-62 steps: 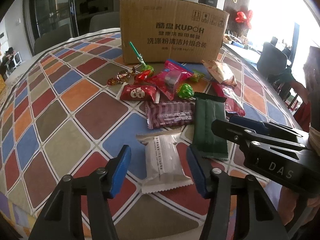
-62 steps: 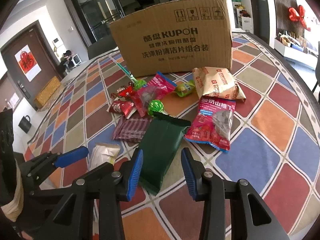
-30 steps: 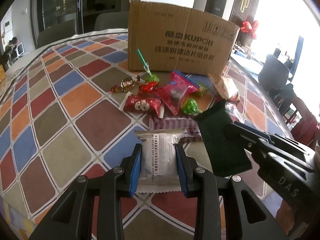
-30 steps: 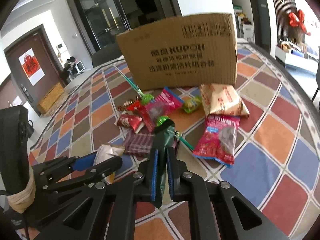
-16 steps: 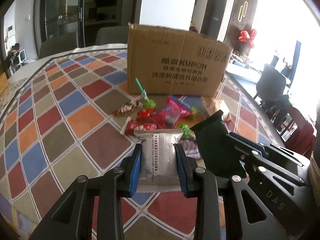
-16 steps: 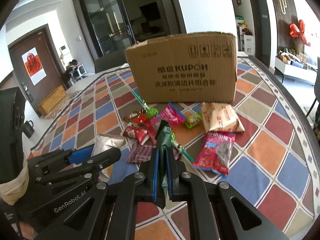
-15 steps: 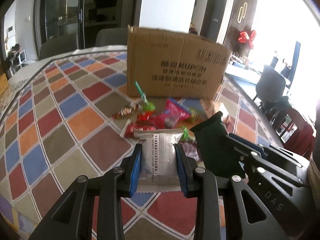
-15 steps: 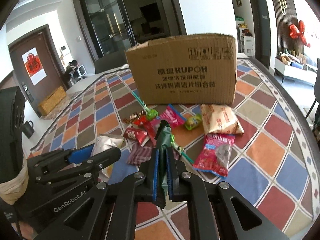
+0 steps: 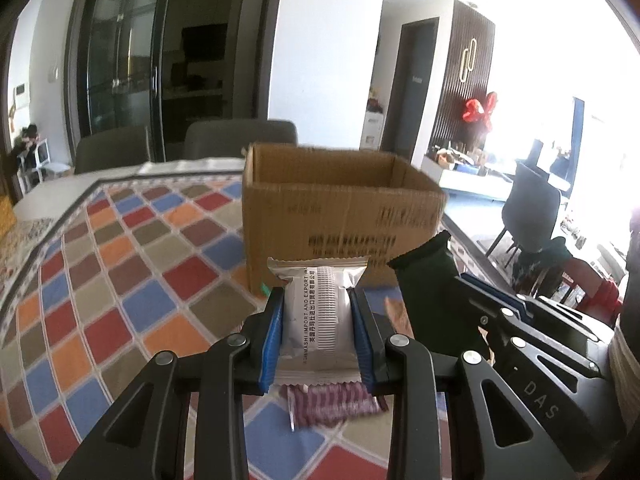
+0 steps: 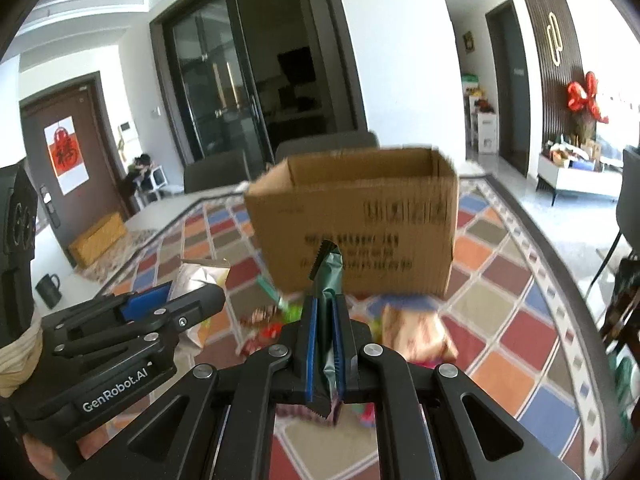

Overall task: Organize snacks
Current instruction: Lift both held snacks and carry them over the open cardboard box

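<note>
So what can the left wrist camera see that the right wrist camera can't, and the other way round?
Only the left view shows the printed face of the silver foil packet in the left tongs, plus a maroon striped wrapper. Only the right view shows a red door poster and black mug. Both show the open brown cardboard box, the checkered tablecloth, and the dark green pouch in the right tongs.

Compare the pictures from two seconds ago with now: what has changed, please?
The left gripper closed on the silver packet, the right gripper closed on the green packet, and both lifted them off the table toward the cardboard box. The box and the other snacks stayed in place.
</note>
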`<state>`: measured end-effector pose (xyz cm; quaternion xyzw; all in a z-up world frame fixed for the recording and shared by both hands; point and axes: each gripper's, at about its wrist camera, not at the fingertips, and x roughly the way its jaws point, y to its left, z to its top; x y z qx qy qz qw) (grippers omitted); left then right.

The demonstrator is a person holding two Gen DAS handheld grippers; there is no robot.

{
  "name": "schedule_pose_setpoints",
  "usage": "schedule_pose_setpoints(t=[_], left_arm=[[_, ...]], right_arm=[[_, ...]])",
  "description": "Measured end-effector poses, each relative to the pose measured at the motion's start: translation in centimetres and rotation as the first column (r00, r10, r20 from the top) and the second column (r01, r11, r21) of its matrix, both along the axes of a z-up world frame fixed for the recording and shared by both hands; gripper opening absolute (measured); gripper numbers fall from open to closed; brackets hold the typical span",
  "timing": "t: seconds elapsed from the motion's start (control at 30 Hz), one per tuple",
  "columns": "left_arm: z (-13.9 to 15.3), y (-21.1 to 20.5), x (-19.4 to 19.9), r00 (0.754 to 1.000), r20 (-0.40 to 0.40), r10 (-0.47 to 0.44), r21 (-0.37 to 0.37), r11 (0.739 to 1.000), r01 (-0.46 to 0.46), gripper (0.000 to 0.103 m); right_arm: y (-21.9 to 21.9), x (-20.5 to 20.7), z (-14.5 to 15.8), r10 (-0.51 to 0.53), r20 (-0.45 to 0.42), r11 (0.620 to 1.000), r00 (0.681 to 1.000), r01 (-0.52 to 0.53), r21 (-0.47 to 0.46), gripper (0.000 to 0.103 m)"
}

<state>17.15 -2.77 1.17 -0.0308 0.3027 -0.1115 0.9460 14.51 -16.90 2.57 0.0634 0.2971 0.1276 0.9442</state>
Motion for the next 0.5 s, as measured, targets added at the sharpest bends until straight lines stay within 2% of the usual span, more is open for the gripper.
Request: schedule_pose_setpoints(t=[0.3, 0.5], left_arm=[[3.9, -0.3, 4.8, 0.998, 0.062, -0.017, -0.001, 1.000, 0.018, 0.032], [5.7, -0.7, 8.8, 0.997, 0.059, -0.050, 0.019, 0.999, 0.049, 0.032]], right_arm=[[-0.2, 3.8, 4.2, -0.029, 0.113, 0.999, 0.993, 0.030, -0.009, 0.009], [-0.1, 6.7, 6.9, -0.040, 0.174, 0.999, 0.984, 0.046, -0.028, 0.009]])
